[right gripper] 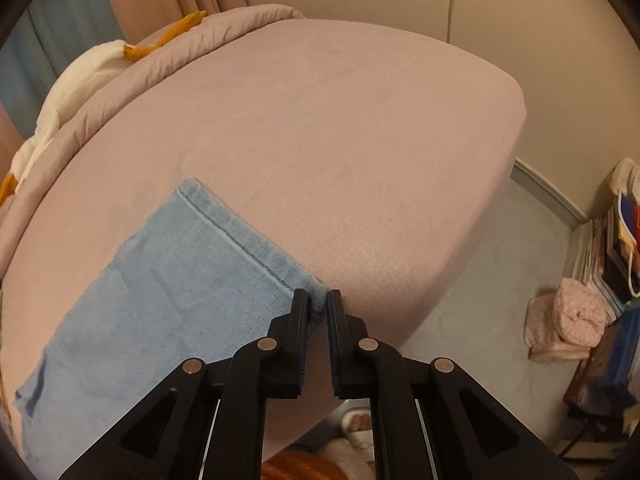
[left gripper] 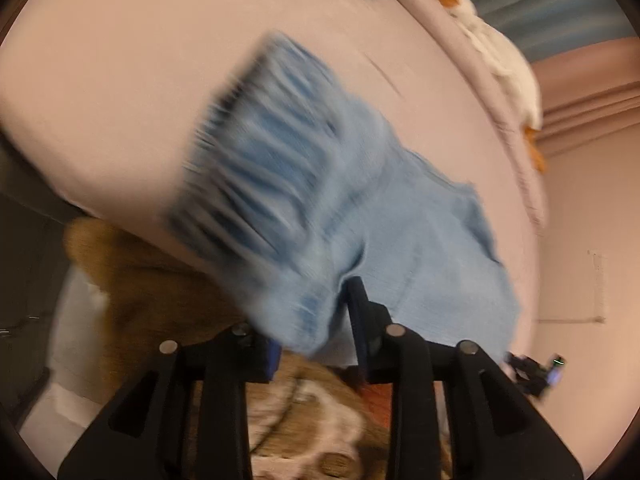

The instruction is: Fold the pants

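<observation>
Black fingers of the right gripper (right gripper: 318,304) pinch the hem corner of the pants (right gripper: 160,280), which run leftward across the bed (right gripper: 360,140); the left gripper (left gripper: 316,320) clamps their gathered waist end.

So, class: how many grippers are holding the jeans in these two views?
2. The left gripper grips a bunched edge near the bed's side; the right gripper pinches a hem corner of the jeans.
</observation>
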Action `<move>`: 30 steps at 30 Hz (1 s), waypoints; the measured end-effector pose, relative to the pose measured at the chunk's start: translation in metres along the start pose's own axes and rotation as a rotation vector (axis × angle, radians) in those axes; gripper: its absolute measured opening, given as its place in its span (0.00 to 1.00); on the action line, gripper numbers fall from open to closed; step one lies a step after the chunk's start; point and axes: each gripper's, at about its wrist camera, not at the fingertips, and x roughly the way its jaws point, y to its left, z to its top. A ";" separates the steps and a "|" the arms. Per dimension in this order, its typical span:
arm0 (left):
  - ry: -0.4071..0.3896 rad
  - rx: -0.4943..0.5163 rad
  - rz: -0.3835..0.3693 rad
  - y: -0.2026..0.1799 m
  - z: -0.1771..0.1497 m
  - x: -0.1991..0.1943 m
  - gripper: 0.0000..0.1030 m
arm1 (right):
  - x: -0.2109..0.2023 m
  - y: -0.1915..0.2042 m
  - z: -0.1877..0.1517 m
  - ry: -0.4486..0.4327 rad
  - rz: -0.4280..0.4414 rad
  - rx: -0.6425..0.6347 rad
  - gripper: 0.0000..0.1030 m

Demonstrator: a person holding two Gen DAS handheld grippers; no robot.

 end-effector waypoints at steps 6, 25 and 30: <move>-0.018 -0.004 0.028 0.014 -0.001 0.012 0.32 | 0.000 0.003 -0.001 0.006 -0.022 0.003 0.08; -0.184 0.025 0.070 0.014 0.037 -0.043 0.77 | -0.097 0.162 -0.023 -0.085 0.199 -0.412 0.43; -0.187 0.073 0.073 0.000 0.059 -0.027 0.73 | -0.101 0.253 -0.064 0.016 0.427 -0.638 0.44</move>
